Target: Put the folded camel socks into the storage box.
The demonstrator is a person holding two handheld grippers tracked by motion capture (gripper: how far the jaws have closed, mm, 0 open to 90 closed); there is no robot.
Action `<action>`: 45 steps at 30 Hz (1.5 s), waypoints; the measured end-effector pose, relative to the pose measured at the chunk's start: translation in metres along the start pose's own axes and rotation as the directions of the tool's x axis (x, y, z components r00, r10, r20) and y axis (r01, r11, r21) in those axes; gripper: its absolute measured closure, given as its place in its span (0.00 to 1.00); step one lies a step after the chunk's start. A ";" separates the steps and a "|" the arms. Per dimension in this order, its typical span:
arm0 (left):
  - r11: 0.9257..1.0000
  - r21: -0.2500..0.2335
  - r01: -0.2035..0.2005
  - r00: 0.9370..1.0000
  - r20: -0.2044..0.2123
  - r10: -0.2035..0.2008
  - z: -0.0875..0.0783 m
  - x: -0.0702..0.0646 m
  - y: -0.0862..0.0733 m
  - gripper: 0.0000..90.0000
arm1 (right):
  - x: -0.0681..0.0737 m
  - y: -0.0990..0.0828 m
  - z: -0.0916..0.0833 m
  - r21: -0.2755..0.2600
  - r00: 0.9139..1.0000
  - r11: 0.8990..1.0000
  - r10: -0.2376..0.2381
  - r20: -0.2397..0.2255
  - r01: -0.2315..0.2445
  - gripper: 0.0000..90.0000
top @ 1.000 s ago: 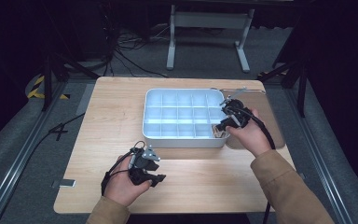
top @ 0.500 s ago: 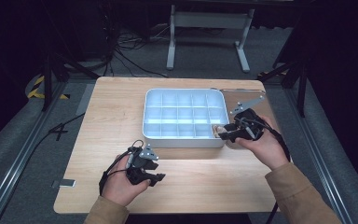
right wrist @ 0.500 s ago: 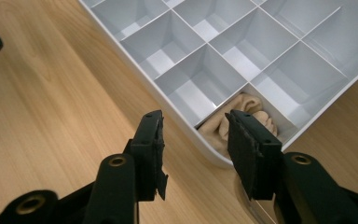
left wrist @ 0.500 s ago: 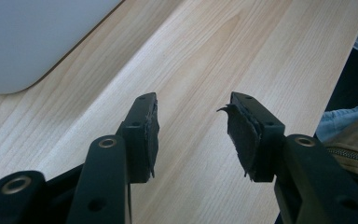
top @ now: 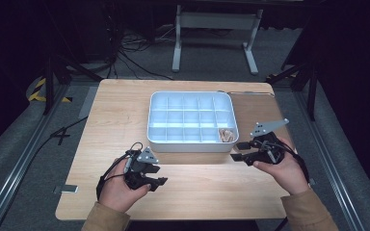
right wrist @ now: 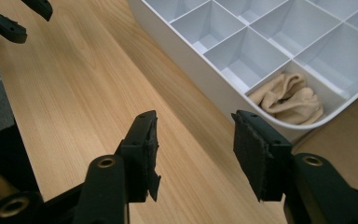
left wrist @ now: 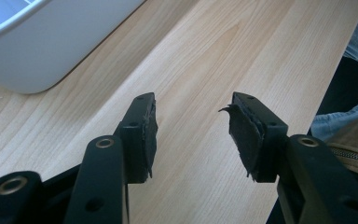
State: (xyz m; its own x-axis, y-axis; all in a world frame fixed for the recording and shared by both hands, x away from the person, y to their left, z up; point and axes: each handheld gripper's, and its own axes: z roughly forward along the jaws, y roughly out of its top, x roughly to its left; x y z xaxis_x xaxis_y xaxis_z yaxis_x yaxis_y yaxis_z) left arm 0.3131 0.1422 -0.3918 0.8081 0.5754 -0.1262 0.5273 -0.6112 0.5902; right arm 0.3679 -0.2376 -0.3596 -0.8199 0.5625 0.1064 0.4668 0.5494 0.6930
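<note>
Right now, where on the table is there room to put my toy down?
Bare wood lies left of the white tray, and between the left gripper and right gripper. Crowded: the tray's near right corner, where the beige cloth sits beside the right gripper.

I see a white tray [top: 191,142] with a pale bluish cast inside, on a light wood table [top: 125,120] with fine grain lines. In the tray's near right cell lies a beige cloth [right wrist: 289,99]. Both my grippers, left [left wrist: 193,128] and right [right wrist: 196,140], are black with dark grey pads. Each carries a grey plate [top: 269,127]. My sleeve [top: 308,214] is tan.
</note>
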 end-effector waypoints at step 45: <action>0.985 0.167 -0.044 0.999 0.010 0.043 0.041 0.009 -0.012 0.45 | 0.028 -0.074 0.075 0.143 0.996 0.987 -0.073 -0.048 0.080 0.54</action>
State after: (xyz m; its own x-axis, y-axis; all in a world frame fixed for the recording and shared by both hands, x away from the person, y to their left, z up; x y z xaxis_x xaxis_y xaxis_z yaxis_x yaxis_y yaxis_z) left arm 0.3249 0.1325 -0.4333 0.8327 0.5429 -0.1090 0.5277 -0.7183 0.4534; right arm 0.3351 -0.2161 -0.4618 -0.8670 0.4903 0.0892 0.4426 0.6751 0.5903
